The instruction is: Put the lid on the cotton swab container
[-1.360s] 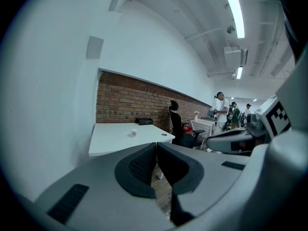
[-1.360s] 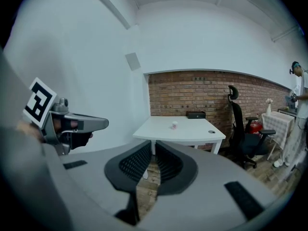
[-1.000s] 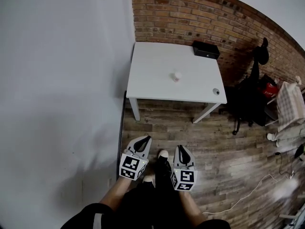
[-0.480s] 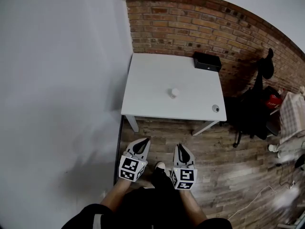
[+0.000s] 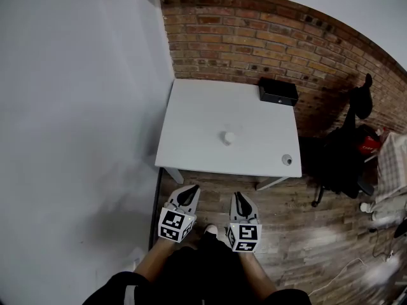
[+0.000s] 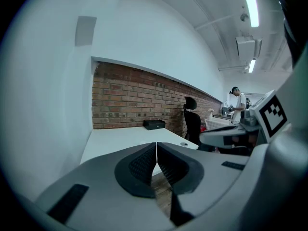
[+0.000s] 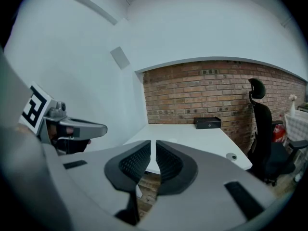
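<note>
A small white cotton swab container [image 5: 227, 137] stands near the middle of the white table [image 5: 197, 119]. Its round lid [image 5: 287, 160] lies by the table's front right corner, also in the right gripper view as the lid [image 7: 232, 156]. My left gripper [image 5: 190, 190] and right gripper [image 5: 238, 196] are held side by side over the wooden floor, short of the table's front edge. Both are shut with nothing between the fingers. The left gripper [image 6: 156, 143] and right gripper [image 7: 155, 141] point at the table from below its top.
A black box [image 5: 278, 91] sits at the table's back right, against the brick wall [image 5: 254, 37]. A black office chair [image 5: 343, 151] stands to the right of the table. A white wall [image 5: 82, 126] runs along the left. A person [image 6: 236, 97] stands far off.
The table has come nearer in the head view as I walked towards it. Both grippers moved forward together and stayed shut.
</note>
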Motion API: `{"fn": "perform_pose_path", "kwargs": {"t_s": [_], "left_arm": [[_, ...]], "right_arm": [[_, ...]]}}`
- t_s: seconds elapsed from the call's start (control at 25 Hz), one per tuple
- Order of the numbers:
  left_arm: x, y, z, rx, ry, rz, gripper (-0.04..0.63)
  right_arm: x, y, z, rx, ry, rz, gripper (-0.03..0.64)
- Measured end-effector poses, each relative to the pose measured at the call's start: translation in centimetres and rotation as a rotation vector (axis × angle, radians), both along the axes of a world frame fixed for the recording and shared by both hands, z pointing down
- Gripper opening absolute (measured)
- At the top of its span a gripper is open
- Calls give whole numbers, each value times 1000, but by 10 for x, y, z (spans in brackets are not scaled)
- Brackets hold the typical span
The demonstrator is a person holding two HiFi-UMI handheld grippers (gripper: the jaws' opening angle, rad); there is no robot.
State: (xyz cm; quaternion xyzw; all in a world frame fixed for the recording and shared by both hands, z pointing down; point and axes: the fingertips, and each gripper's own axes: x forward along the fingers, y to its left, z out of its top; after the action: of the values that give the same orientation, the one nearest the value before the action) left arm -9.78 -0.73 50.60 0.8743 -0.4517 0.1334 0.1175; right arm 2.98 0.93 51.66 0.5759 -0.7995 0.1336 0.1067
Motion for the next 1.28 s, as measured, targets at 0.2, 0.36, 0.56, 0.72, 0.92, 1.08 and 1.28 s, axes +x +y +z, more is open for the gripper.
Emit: {"fn": "perform_pose_path", "kwargs": {"t_s": [0.2, 0.36, 0.56, 0.72, 0.92, 1.08, 1.28], "left_arm": [[3, -19, 5, -6, -10, -30, 15], [2, -29, 2, -10, -12, -45, 15], [-8, -52, 0, -2, 2, -84, 15], [-9, -73, 6, -9, 6, -80, 15], [-12, -110, 9, -14, 11, -54, 15], [-13, -145, 11, -21, 14, -25, 15], [-15, -192, 14, -30, 19, 23, 15]], "right_arm": [[6, -26, 1, 10, 0, -37, 25], [6, -41, 1, 5, -3, -56, 26], [-6, -57, 5, -5, 4, -110, 52], [-10, -74, 16, -26, 11, -124, 84], [-14, -107, 24, -34, 13, -98, 110], [-18, -134, 38, -65, 3, -78, 147], [-17, -170, 57, -91, -3, 8, 173]]}}
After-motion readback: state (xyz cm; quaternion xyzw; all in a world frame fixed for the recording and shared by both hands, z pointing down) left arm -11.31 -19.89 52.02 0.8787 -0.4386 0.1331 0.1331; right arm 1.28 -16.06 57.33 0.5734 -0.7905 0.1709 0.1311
